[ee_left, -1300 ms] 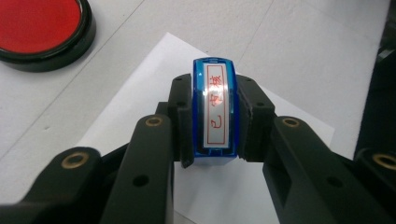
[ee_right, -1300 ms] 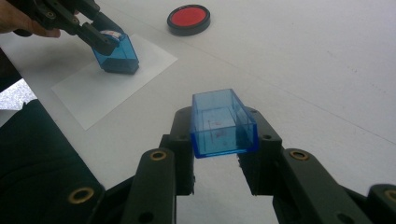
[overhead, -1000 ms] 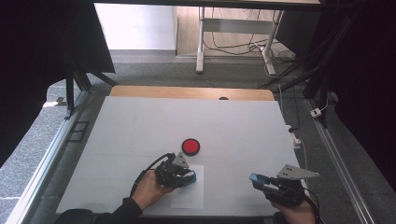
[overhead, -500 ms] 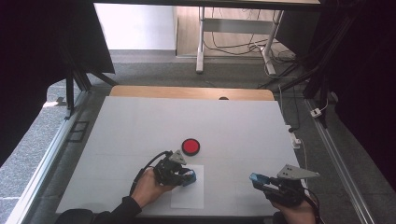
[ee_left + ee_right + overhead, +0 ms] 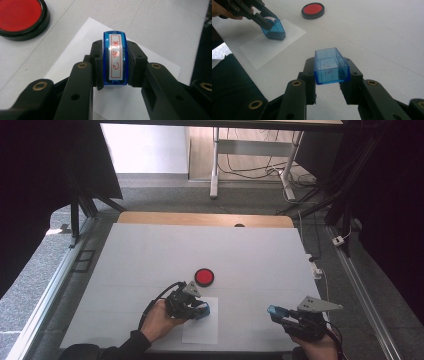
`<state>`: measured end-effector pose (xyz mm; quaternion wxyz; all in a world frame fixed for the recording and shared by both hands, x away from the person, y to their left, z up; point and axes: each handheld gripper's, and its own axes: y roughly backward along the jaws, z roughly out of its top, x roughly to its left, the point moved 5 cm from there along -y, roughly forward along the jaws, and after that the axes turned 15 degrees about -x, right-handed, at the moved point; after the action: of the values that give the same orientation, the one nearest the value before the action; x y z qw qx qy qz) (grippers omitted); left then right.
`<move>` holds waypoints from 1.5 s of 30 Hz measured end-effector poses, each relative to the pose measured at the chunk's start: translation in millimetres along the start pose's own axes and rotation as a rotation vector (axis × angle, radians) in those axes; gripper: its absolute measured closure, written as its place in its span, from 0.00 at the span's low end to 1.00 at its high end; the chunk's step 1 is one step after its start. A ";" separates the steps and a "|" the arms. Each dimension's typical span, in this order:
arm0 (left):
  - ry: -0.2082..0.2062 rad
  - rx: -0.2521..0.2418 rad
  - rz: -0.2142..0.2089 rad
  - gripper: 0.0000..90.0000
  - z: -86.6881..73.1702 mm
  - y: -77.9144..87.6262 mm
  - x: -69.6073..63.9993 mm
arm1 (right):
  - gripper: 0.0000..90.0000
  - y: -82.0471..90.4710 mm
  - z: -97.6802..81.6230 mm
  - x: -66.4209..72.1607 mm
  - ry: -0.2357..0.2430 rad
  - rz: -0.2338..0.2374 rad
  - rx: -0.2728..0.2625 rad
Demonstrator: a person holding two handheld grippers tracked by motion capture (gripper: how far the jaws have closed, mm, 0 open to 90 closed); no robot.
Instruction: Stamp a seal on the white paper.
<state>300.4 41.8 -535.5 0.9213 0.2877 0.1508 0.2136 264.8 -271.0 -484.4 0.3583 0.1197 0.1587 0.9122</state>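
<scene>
Pressing: left gripper clamps the blue stamp on the paper, lower centre, unmoved since a second ago.
Cap: right gripper grips the stamp's cap.
Meaning: likely mid-imprint.

Only readable thing is the blue stamp: its white label has red Chinese characters inside a red border, looks like 已审核.
</scene>
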 end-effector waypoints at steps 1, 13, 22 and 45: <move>0.003 -0.004 0.000 0.78 0.4 0.6 0.4 | 0.76 0.1 0.0 -0.1 0.000 0.000 -0.001; -0.005 -0.063 -0.013 0.78 9.8 15.2 2.7 | 0.76 -0.1 0.1 -0.2 -0.001 0.000 0.000; -0.003 -0.105 -0.041 0.78 16.6 24.3 3.0 | 0.76 0.4 0.3 -0.9 -0.008 -0.005 -0.002; -0.014 -0.202 -0.087 0.78 33.2 50.8 0.8 | 0.76 -0.3 0.4 -0.9 -0.010 -0.006 -0.003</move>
<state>298.8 64.4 -479.2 0.9551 0.1878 0.1344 0.1856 265.8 -271.4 -484.2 0.3620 0.1231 0.1560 0.9108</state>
